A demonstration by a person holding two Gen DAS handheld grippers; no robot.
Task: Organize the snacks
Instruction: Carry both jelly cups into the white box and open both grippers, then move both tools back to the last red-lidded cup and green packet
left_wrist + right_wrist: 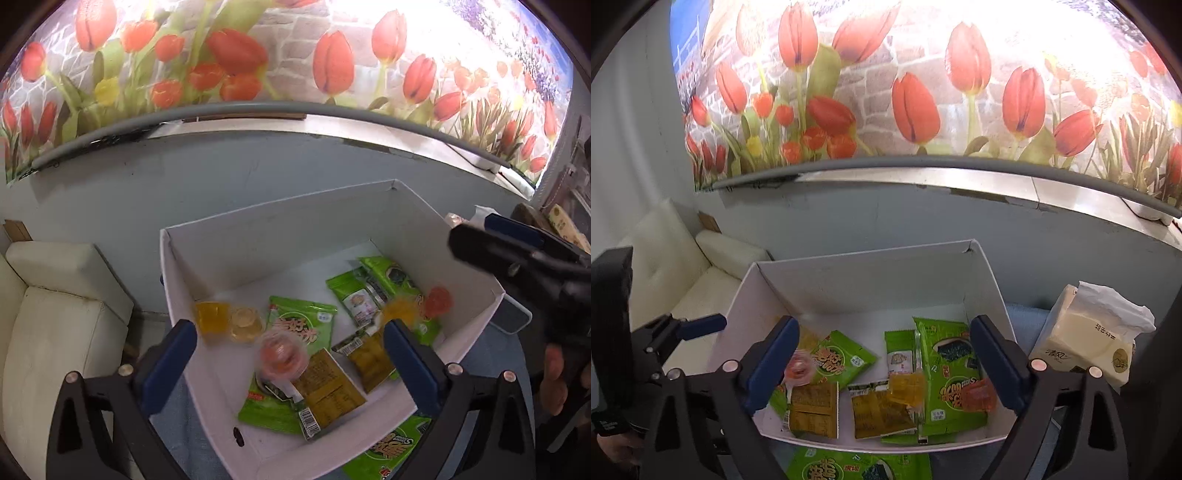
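Note:
A white cardboard box holds green seaweed packets, yellow-brown packets and small jelly cups. A blurred orange-red jelly cup appears in mid-air over the box, between the left gripper's fingers. A yellow cup and a red cup blur between the right gripper's fingers. My left gripper is open above the box's near side. My right gripper is open above the box. Another green packet lies outside the box's near wall.
A tissue pack stands right of the box. A white cushioned seat is to the left. A grey wall with a metal ledge and tulip mural rises behind. The box sits on a blue cloth.

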